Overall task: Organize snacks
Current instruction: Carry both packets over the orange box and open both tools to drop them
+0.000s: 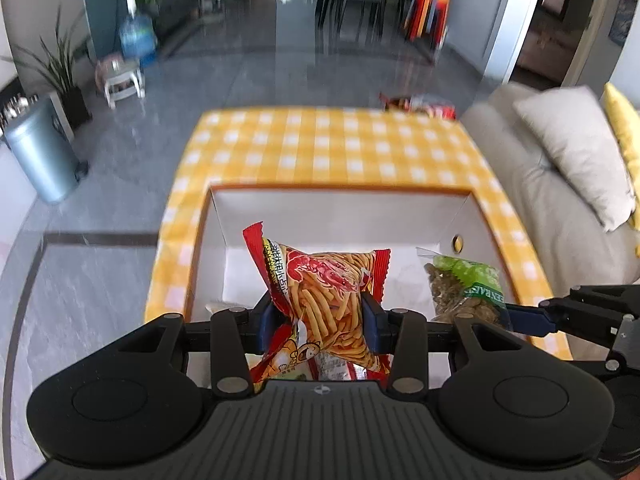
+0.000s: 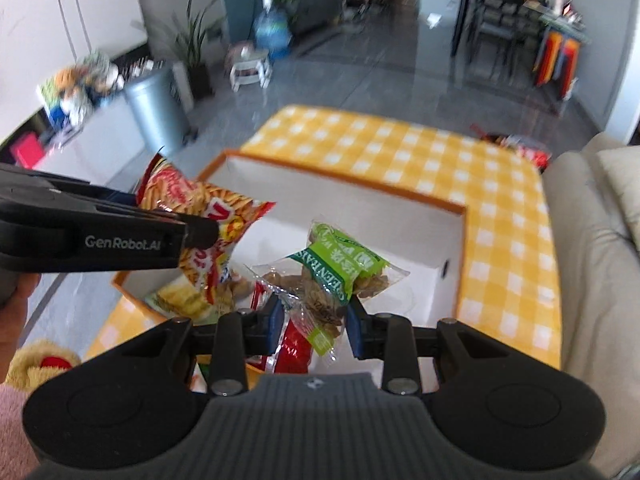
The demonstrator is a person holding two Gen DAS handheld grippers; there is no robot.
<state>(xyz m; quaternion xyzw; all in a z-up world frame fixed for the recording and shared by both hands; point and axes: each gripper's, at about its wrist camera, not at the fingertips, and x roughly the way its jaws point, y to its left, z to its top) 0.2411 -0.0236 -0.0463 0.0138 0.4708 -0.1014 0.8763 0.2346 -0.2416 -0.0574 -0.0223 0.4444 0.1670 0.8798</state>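
Observation:
My left gripper (image 1: pixel 324 322) is shut on a red and orange shrimp-stick snack bag (image 1: pixel 328 296), held over the white box with an orange rim (image 1: pixel 336 190). It also shows in the right wrist view (image 2: pixel 200 232), with its bag (image 2: pixel 196 216). My right gripper (image 2: pixel 314 326) is shut on a clear green-labelled raisin bag (image 2: pixel 332 276), held over the same box (image 2: pixel 352 182). That bag shows at the right in the left wrist view (image 1: pixel 466 288). Several other snack packets (image 2: pixel 188 300) lie in the box's near left corner.
The box sits on a table with a yellow checked cloth (image 1: pixel 320 148). More red snack packets (image 1: pixel 420 104) lie at the far right table corner. A beige sofa with a cushion (image 1: pixel 572 152) stands to the right. A grey bin (image 1: pixel 40 152) stands on the floor left.

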